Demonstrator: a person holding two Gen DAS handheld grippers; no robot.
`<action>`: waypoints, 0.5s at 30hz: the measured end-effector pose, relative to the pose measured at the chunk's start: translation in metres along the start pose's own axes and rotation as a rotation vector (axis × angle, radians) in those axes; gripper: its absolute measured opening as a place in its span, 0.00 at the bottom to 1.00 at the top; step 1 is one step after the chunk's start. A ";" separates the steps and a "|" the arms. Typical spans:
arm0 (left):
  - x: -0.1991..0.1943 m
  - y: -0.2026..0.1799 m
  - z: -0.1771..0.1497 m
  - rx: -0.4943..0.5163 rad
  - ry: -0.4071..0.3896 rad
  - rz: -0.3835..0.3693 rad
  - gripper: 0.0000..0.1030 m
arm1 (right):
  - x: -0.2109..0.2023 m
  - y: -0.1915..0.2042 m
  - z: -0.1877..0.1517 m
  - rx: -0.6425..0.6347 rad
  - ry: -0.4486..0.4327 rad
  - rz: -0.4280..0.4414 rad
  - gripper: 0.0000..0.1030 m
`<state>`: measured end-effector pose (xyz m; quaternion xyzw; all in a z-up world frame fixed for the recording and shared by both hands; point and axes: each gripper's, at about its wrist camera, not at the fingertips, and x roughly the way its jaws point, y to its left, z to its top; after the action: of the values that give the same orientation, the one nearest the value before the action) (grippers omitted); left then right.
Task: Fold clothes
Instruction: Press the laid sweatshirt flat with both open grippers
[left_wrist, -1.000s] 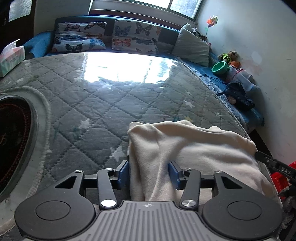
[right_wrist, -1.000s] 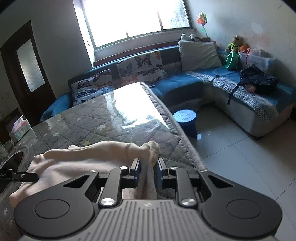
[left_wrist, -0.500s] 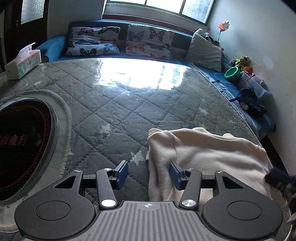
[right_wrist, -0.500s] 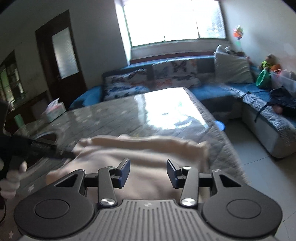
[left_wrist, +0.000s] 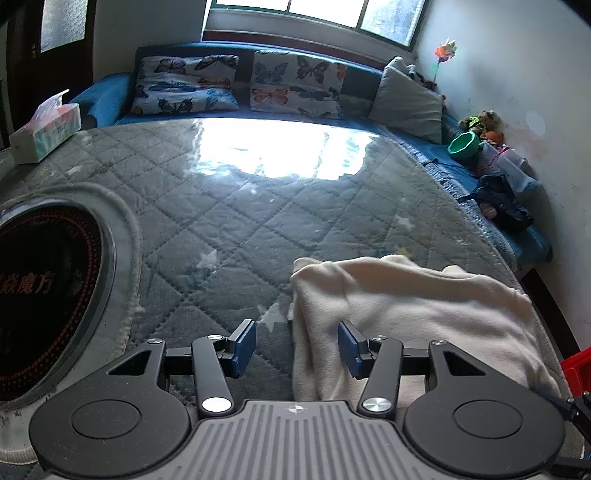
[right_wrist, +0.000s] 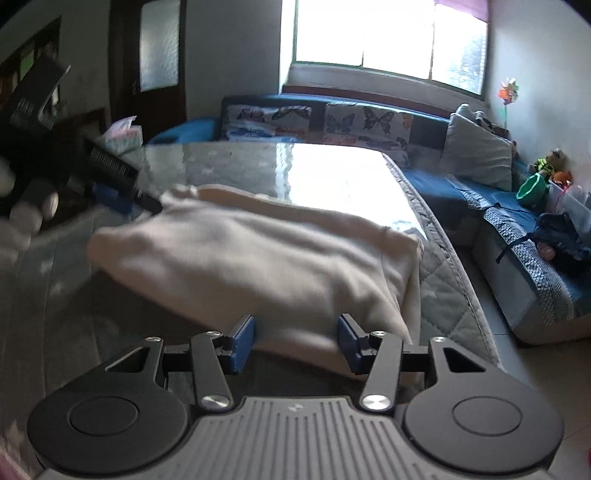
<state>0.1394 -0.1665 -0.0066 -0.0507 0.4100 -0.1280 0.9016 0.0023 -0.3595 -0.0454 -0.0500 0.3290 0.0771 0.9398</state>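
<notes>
A cream garment (left_wrist: 406, 314) lies folded on the grey quilted table cover (left_wrist: 221, 229), near the table's right edge. My left gripper (left_wrist: 295, 347) stands open at the garment's left edge; the cloth's border lies between the jaws, but the pads do not press on it. In the right wrist view the garment (right_wrist: 258, 258) lies just past my right gripper (right_wrist: 295, 343), whose jaws are opening with only the near edge of the cloth between them. The left gripper (right_wrist: 125, 192) shows blurred at the garment's far left corner, held by a gloved hand.
A round black cooktop (left_wrist: 44, 295) is set into the table at the left. A tissue box (left_wrist: 46, 129) stands at the far left corner. A blue sofa (right_wrist: 517, 229) with cushions wraps the far and right sides; tiled floor (right_wrist: 535, 376) lies beyond the table's right edge.
My right gripper let go of the garment's corner, opened and swung round to its near side. The cloth no longer fills my left gripper's jaws and has settled flat.
</notes>
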 end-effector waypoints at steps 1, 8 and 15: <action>-0.002 -0.003 0.001 0.010 -0.008 -0.008 0.51 | -0.002 -0.002 0.001 0.006 0.003 0.011 0.49; -0.007 -0.035 0.002 0.071 -0.021 -0.089 0.51 | -0.005 -0.028 0.034 0.067 -0.044 0.029 0.49; 0.001 -0.064 -0.010 0.150 -0.003 -0.155 0.51 | 0.034 -0.047 0.067 0.096 -0.050 0.017 0.44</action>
<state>0.1208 -0.2283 -0.0011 -0.0147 0.3926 -0.2278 0.8909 0.0774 -0.3927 -0.0125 -0.0003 0.3093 0.0704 0.9484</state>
